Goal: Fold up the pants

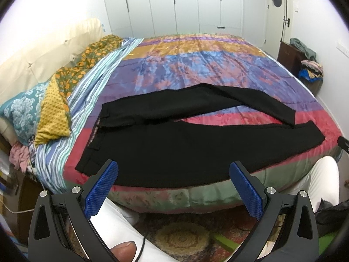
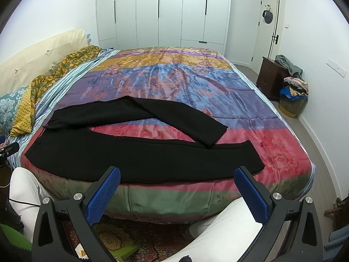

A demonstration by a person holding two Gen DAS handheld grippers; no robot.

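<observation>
Black pants (image 1: 174,148) lie flat on the colourful bedspread (image 1: 196,65), waistband to the left, legs spread to the right; the far leg bends and its hem rests by the near leg. They also show in the right wrist view (image 2: 135,155). My left gripper (image 1: 173,166) is open and empty, held off the bed's near edge in front of the pants' seat. My right gripper (image 2: 177,170) is open and empty, held off the near edge in front of the near leg.
Pillows (image 1: 32,111) and a patterned cloth lie at the bed's left by the cream headboard. A dark nightstand (image 2: 272,76) with piled clothes stands at the right wall. White wardrobes (image 2: 161,11) stand behind. The person's white-trousered legs (image 2: 218,229) and a rug are below.
</observation>
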